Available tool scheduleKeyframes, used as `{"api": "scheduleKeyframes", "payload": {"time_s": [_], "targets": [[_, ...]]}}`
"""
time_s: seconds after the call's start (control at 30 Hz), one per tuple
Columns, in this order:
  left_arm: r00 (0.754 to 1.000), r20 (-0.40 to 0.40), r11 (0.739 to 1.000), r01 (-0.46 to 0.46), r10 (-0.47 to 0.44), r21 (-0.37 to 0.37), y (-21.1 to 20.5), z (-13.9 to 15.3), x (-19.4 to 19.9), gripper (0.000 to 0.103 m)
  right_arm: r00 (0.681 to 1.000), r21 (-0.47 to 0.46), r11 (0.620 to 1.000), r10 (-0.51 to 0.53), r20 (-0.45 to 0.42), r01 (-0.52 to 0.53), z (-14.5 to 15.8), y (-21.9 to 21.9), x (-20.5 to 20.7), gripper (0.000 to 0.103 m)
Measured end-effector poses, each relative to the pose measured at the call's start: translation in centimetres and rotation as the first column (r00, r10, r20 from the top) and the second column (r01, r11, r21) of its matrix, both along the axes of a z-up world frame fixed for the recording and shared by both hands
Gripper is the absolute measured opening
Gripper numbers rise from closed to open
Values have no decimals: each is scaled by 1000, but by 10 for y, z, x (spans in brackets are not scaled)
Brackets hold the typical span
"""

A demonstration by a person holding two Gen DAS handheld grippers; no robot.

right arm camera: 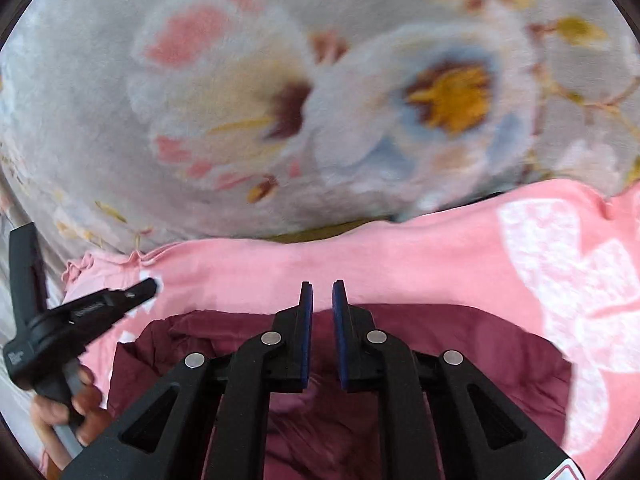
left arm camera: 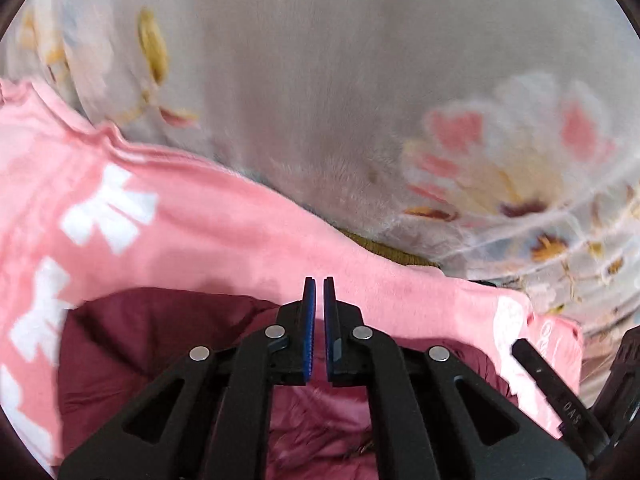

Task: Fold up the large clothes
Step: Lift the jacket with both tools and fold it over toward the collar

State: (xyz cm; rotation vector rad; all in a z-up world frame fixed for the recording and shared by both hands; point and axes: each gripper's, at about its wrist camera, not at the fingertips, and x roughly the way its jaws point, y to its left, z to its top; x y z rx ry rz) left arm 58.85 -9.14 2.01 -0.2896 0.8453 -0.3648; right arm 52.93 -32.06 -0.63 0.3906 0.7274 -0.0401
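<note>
A pink garment (left arm camera: 224,240) with white bow prints lies across a flowered blanket; its ruffled edge shows in the right wrist view (right arm camera: 360,264). On top of it lies a dark red, padded-looking garment (left arm camera: 152,340) (right arm camera: 460,344), bunched right under both grippers. My left gripper (left arm camera: 319,280) hangs over the dark red cloth's far edge, its blue pads almost together with nothing between them. My right gripper (right arm camera: 323,284) is over the same edge with a small gap between its pads, and nothing is in that gap.
A grey plush blanket (left arm camera: 340,80) (right arm camera: 100,140) with large flowers fills the far half of both views. A mustard strip (left arm camera: 384,250) peeks out beyond the pink cloth. A hand (right arm camera: 76,408) holds the left gripper's handle at the lower left of the right wrist view.
</note>
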Motion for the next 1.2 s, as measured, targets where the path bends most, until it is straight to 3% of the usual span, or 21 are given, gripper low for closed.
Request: {"api": "scheduleKeyframes", "payload": {"time_s": [0.17,0.3,0.33,0.43,0.6,0.67,0.73,0.8,0.9,1.07,1.2], "targets": [[989,-139,997,64,-58,41,-13,-57,1,3,983,-79,989,113,-144,-125,-44,27,15,11],[981,-165,992,111,-100,60,-5,-88,-22,2,976,-165,975,122,-181,-152,-62,30,3,10],[981,-168,992,112,-99,66,-4,-92,-24,2,974,-166,977,101,-201,-136,-70,25,4,3],[979,-182,993,104,-91,64,-3,-103,-22,2,975,-110,988,82,-208,-106,-82,12,4,0],[985,-150,994,92,-82,57,-1,-101,-30,2,975,-120,987,76,-210,-103,-95,14,5,0],[982,-123,989,140,-145,-48,5,-85,-47,2,975,-120,987,77,-210,-104,-96,15,7,0],[982,-77,981,165,-174,-103,9,-64,-59,2,975,-116,988,77,-210,-103,-97,16,10,0],[986,-18,981,160,-163,-109,12,-41,-63,2,975,-127,987,73,-210,-101,-97,19,9,0],[990,3,985,141,-141,-96,8,-26,-54,2,975,-140,985,70,-211,-101,-96,20,8,0],[992,-118,998,53,-48,41,-11,-71,-19,2,977,-117,988,75,-200,-100,-96,18,8,0],[986,-160,999,37,-33,20,-4,-101,-18,1,977,-110,989,76,-197,-99,-97,14,6,0]]}}
